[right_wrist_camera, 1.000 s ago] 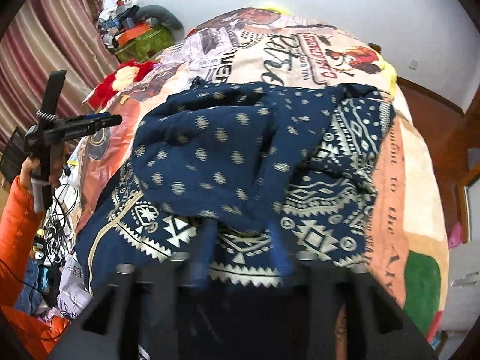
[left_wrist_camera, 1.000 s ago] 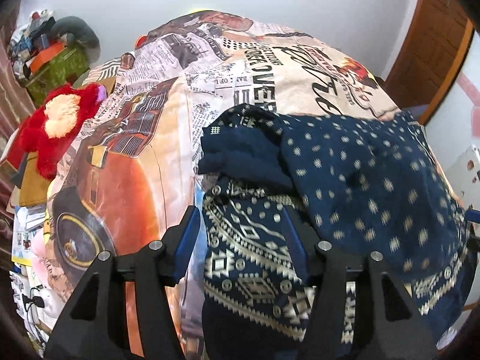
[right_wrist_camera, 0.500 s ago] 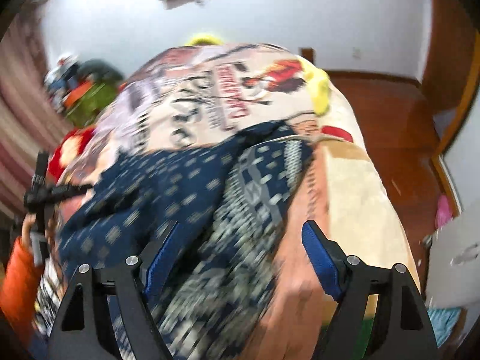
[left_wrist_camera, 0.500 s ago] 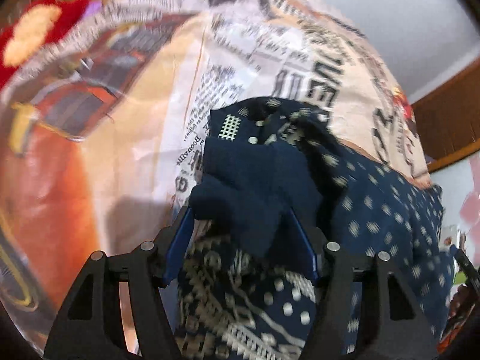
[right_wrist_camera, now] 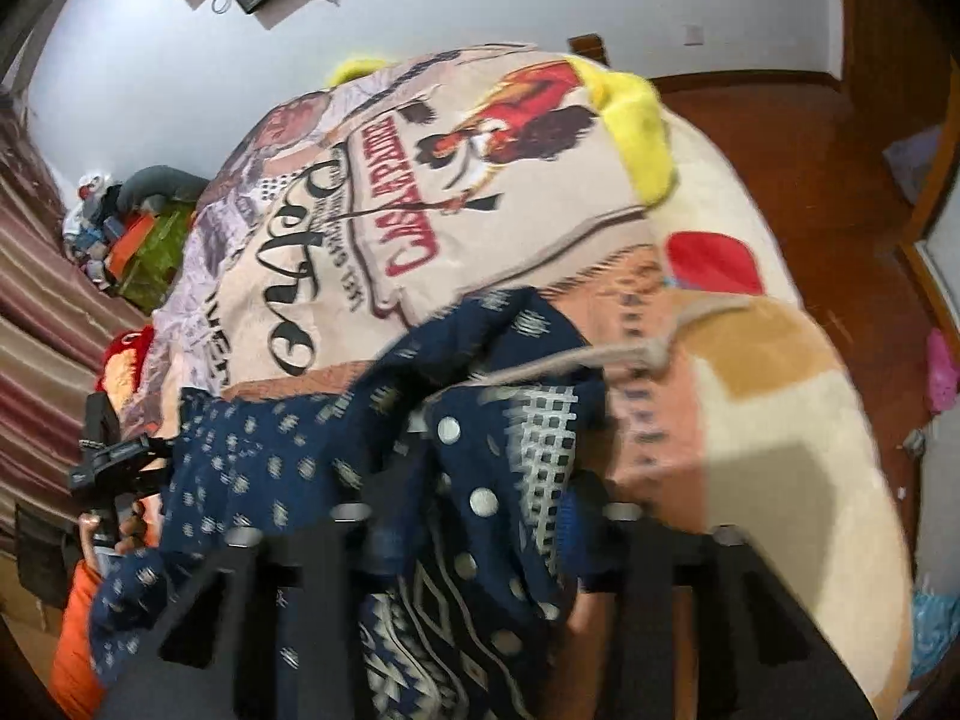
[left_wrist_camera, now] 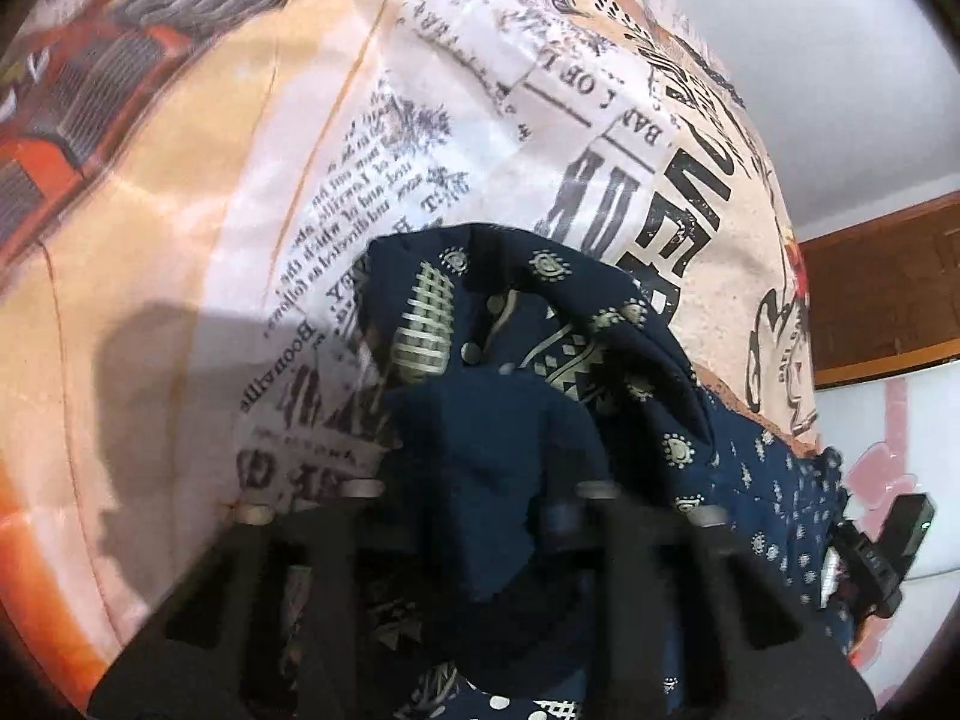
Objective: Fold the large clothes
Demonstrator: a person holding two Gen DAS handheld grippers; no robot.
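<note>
A large navy garment with cream dots and geometric bands (left_wrist_camera: pixel 540 324) lies bunched on a bed with a printed newspaper-style cover (left_wrist_camera: pixel 372 138). My left gripper (left_wrist_camera: pixel 480 498) stands over its left corner, with a plain navy fold between the fingers. My right gripper (right_wrist_camera: pixel 474 516) stands over the garment's right end (right_wrist_camera: pixel 498 438), with cloth bunched between its fingers. Both views are blurred; how far the jaws are closed is hidden by cloth. The right gripper shows in the left wrist view (left_wrist_camera: pixel 882 552), and the left one in the right wrist view (right_wrist_camera: pixel 108 456).
A red plush toy (right_wrist_camera: pixel 123 348) and a pile of clutter (right_wrist_camera: pixel 132 222) lie at the bed's far left. A yellow pillow (right_wrist_camera: pixel 636 120) lies at the head. A wooden floor (right_wrist_camera: pixel 840 192) lies to the right, striped curtains (right_wrist_camera: pixel 36 312) to the left.
Both grippers have dropped onto the garment's far corners. The fingers, wide open before, now have cloth bunched between them.
</note>
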